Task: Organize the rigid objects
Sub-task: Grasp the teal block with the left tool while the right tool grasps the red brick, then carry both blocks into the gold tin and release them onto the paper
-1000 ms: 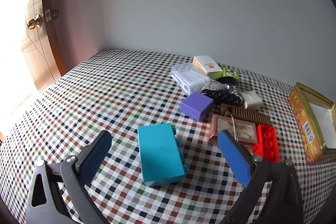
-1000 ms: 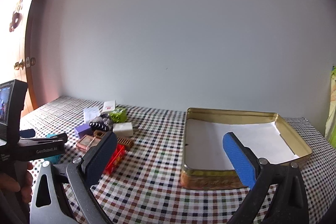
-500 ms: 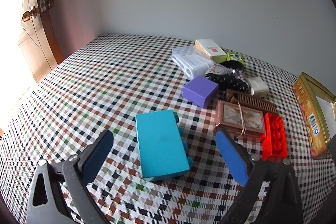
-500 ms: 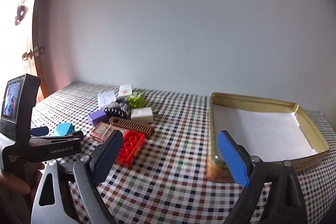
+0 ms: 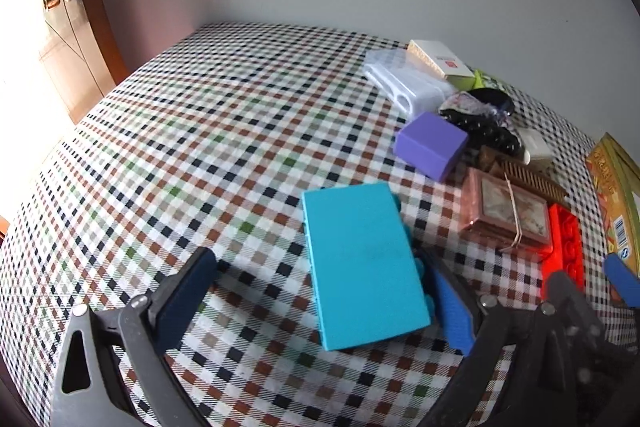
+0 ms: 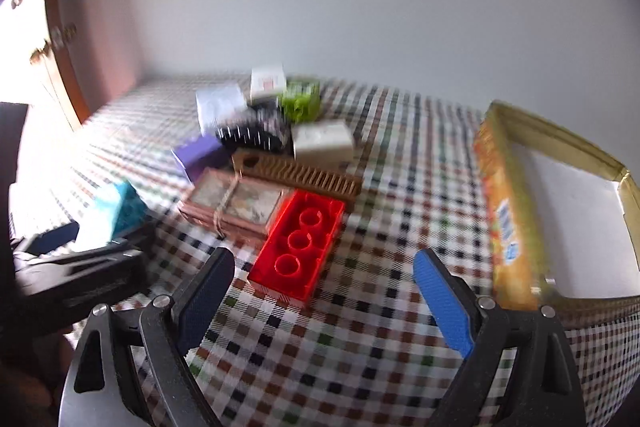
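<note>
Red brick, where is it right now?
In the right wrist view the red brick lies on the checked cloth just ahead of the open jaws, against the pink framed box, left of the gold tin.

Wide bare stretch of checked tablecloth [image 5: 208, 131] on the left and far-left, free passage all the way to the wall. Teal block [image 5: 362, 263] lies flat mid-near, bare cloth on its left; the left gripper [image 5: 320, 301] straddles it, jaws apart. Right of it things crowd: purple box [image 5: 430, 145], framed picture [image 5: 504, 213], wooden comb [image 6: 298, 175], red brick [image 6: 300, 247], all touching or just beside one another, no gap for a finger. Far pile of white case [image 5: 404, 87], card box [image 5: 438, 61], green item [image 6: 302, 99] and black beads [image 5: 484, 131] blocks the far right. Open lane of cloth between red brick and gold tin [image 6: 508, 211]. The tin's walls stand up at right. Right gripper [image 6: 324, 301] hangs wide over near cloth.
</note>
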A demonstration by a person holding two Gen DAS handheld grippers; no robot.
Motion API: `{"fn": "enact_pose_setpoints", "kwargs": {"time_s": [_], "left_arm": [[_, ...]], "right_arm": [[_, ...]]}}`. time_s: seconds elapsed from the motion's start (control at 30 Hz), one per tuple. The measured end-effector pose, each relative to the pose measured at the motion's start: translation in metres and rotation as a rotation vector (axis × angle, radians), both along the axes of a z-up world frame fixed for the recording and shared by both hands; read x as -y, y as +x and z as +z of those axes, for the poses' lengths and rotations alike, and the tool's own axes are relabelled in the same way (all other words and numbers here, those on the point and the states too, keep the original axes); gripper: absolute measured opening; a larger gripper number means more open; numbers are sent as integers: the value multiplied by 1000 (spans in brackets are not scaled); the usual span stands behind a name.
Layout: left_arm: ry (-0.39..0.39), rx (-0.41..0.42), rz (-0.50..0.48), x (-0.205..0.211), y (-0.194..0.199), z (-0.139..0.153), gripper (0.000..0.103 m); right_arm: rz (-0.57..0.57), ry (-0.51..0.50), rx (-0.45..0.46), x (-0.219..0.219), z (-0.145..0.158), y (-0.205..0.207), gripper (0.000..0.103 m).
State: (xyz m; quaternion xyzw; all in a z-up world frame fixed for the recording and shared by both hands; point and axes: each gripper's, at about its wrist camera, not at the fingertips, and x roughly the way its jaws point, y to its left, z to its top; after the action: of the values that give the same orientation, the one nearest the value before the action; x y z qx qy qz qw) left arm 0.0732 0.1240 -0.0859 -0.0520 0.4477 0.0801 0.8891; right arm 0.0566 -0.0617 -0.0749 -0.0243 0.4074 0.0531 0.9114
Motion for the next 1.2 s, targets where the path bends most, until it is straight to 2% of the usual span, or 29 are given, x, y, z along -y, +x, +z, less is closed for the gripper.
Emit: {"fn": "enact_pose_setpoints", "kwargs": {"time_s": [0.07,0.13,0.2,0.23,0.27,0.3,0.33,0.37,0.5,0.6,0.7,0.77,0.9,1.03,1.2], "left_arm": [[-3,1,-8,-5,2,-1,99],[-3,12,-16,-5,3,-2,90],[-3,29,-27,-6,3,-3,69],[-3,37,-33,-7,3,-3,63],[-2,42,-42,-6,3,-3,50],[-1,47,-53,-6,3,-3,42],[4,46,-59,-6,4,-5,42],[4,48,-66,-6,4,-6,42],[-35,69,-93,-6,5,-7,42],[-43,153,-95,3,-2,7,42],[-27,249,-108,12,-12,19,42],[-26,315,-125,16,-19,26,42],[19,416,-145,30,-28,41,42],[14,460,-137,31,-34,46,42],[27,478,-150,40,-42,52,42]], "right_arm": [[-11,29,-45,3,-6,9,92],[-19,47,-62,8,-8,13,78],[-20,35,-60,11,-9,13,61],[-20,24,-56,12,-9,12,59],[-19,17,-54,14,-9,10,53],[-19,21,-52,17,-9,9,48],[-19,26,-49,21,-8,7,44],[-20,31,-48,24,-7,8,35],[-32,109,-46,45,-5,11,34],[-20,208,-9,55,4,4,34],[1,295,83,64,21,-8,34],[11,317,144,66,33,-17,34],[-2,242,287,59,55,-34,34],[-46,143,435,74,73,-54,34],[-108,123,455,109,74,-57,34]]}}
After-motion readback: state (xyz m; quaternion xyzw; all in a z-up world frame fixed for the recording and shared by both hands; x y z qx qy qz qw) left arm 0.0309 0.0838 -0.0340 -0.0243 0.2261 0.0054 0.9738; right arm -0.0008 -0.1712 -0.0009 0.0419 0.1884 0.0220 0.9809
